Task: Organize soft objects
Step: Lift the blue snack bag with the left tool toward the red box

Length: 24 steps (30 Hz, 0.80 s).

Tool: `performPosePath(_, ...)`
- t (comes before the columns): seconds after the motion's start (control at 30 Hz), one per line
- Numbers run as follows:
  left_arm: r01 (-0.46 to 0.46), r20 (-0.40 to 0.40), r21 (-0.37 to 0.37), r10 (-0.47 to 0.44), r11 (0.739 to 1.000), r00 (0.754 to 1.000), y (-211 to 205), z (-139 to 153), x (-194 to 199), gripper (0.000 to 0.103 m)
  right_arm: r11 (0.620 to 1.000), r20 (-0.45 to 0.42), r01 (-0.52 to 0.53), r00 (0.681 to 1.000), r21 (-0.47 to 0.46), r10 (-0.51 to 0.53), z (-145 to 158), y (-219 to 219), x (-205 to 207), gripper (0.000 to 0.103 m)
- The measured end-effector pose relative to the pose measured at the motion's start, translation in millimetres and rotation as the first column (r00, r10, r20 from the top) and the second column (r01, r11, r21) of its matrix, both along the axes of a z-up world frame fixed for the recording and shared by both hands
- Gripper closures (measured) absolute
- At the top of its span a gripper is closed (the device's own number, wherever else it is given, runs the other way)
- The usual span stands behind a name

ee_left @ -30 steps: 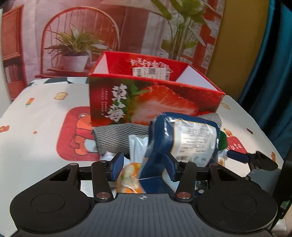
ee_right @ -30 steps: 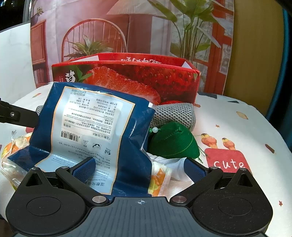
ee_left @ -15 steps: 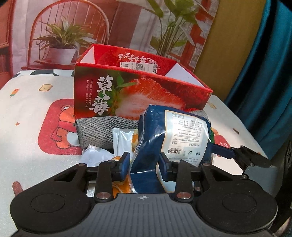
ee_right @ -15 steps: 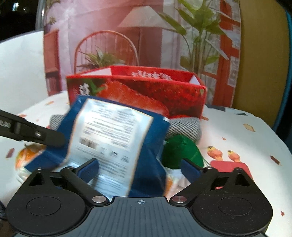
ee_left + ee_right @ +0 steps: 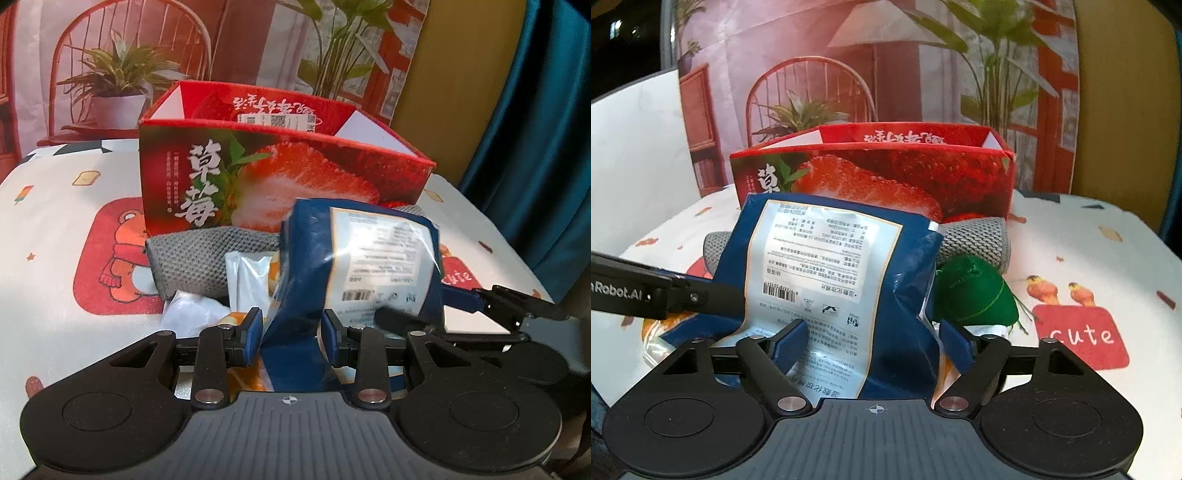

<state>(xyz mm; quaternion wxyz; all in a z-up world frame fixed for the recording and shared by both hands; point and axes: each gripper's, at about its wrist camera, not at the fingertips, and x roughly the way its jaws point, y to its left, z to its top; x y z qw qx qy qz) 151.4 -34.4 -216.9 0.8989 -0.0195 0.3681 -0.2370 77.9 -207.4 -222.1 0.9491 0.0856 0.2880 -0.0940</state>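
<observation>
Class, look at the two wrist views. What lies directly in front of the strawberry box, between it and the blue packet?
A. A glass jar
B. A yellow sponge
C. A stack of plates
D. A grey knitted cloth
D: the grey knitted cloth lies along the foot of the strawberry box, behind the blue packet.

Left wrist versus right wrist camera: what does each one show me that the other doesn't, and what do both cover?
Left wrist only: the white label inside the box's far wall, and a silver packet standing left of the bag.
Right wrist only: the green pouch, lying to the right of the bag in front of the cloth.
Both: the blue bag up close, the grey cloth behind it, and the red strawberry box beyond.
</observation>
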Motion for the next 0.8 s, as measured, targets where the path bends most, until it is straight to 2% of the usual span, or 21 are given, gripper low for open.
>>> performPosePath(0.1,0.017,0.012,-0.043,-0.016,0.999,1.0,5.0,11.0,1.0,0.066,1.0,0.054,-0.003,0.999,0.008,0.003,16.9,-2.6,-5.7,0.048)
performPosePath(0.2,0.042,0.068,-0.083,-0.037,0.996,0.997,8.5,28.1,2.4,0.066,0.999,0.104,-0.043,0.994,0.01,0.042,37.0,-6.6,-7.4,0.05)
performPosePath(0.3,0.055,0.113,-0.072,-0.047,0.996,0.993,6.4,43.8,5.6,0.066,0.995,0.117,-0.098,0.988,-0.018,0.099,54.2,-7.0,-0.7,0.052)
performPosePath(0.33,0.056,0.104,-0.071,-0.048,0.996,0.993,5.8,45.2,8.7,0.066,0.993,0.112,-0.111,0.987,-0.036,0.114,58.6,-6.6,3.2,0.052)
performPosePath(0.43,0.074,-0.001,-0.067,-0.074,0.995,0.997,2.5,33.4,22.6,0.066,0.99,0.064,-0.135,0.989,-0.029,0.136,62.1,-10.2,17.7,0.052)
performPosePath(0.6,0.09,-0.091,-0.045,-0.094,0.995,0.991,-2.1,5.1,25.2,0.066,0.992,-0.045,-0.123,0.991,0.02,0.124,39.6,-14.4,21.6,0.051)
performPosePath(0.8,0.128,-0.087,-0.011,-0.129,0.992,0.988,-11.4,0.0,30.6,0.066,0.993,-0.104,-0.098,0.989,0.067,0.104,19.2,-20.5,15.3,0.051)
